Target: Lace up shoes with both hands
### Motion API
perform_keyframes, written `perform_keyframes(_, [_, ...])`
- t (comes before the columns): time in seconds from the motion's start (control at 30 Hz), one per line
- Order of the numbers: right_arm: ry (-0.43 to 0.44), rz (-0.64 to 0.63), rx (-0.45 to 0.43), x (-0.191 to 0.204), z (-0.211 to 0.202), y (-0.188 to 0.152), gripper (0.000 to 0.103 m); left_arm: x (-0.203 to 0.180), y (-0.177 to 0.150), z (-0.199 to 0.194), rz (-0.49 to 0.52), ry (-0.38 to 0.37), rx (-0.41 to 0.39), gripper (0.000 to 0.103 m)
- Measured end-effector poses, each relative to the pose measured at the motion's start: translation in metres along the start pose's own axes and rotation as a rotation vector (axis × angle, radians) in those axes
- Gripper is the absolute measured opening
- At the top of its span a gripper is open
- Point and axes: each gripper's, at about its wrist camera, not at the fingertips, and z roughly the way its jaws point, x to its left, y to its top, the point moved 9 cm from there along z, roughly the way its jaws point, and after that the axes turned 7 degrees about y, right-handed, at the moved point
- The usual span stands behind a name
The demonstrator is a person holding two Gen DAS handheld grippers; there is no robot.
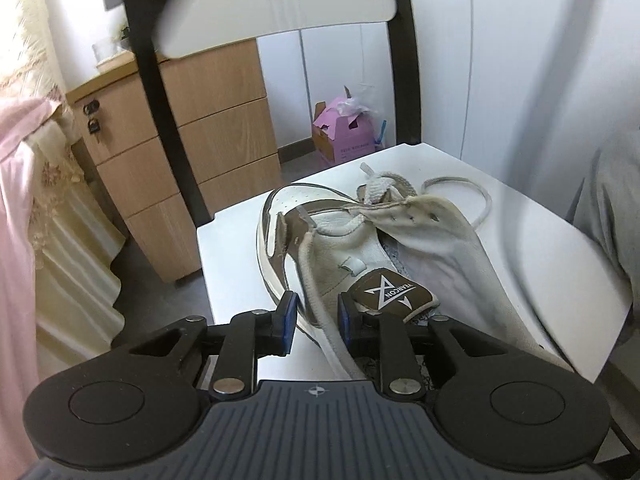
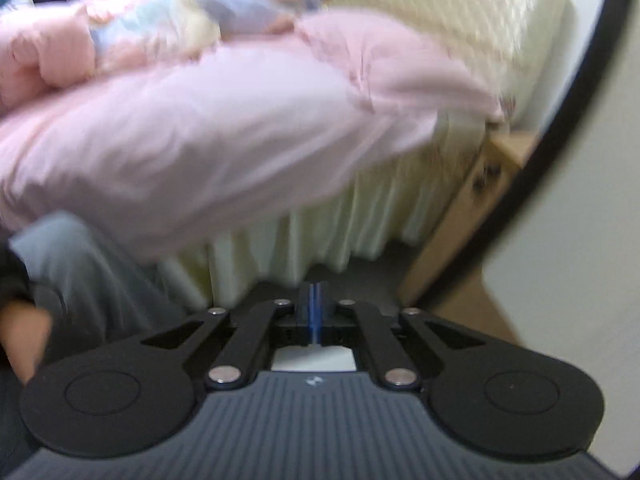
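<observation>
Shoelace (image 1: 316, 264) is soft, limp and light; pinch it near the tip. Your left gripper (image 1: 318, 316) straddles it, spread; your right gripper (image 2: 316, 312) is pressed together, empty.

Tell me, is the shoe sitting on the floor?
No, the shoe lies on the white seat of a chair, with the grey floor visible well below the seat's edge.

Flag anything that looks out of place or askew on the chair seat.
The shoe sits half unlaced: its tongue is flopped back, and the loose lace trails in a loop over the white seat beyond it. Nothing looks spilled or broken.
</observation>
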Motion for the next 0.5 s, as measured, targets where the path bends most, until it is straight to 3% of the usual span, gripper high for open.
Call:
perform_keyframes(0.1, [0.006,0.028,0.074,0.0,0.006,-0.037,0.005,0.004,0.0,0.0,-0.017,0.018,0.001,0.04])
perform_keyframes(0.23, [0.014,0.065,0.172,0.002,0.012,-0.084,0.031,0.007,-0.001,0.003,-0.05,0.003,0.009,0.04])
perform_keyframes(0.5, [0.047,0.069,0.255,0.011,0.025,-0.129,0.032,0.004,-0.002,0.005,-0.03,0.005,0.012,0.04])
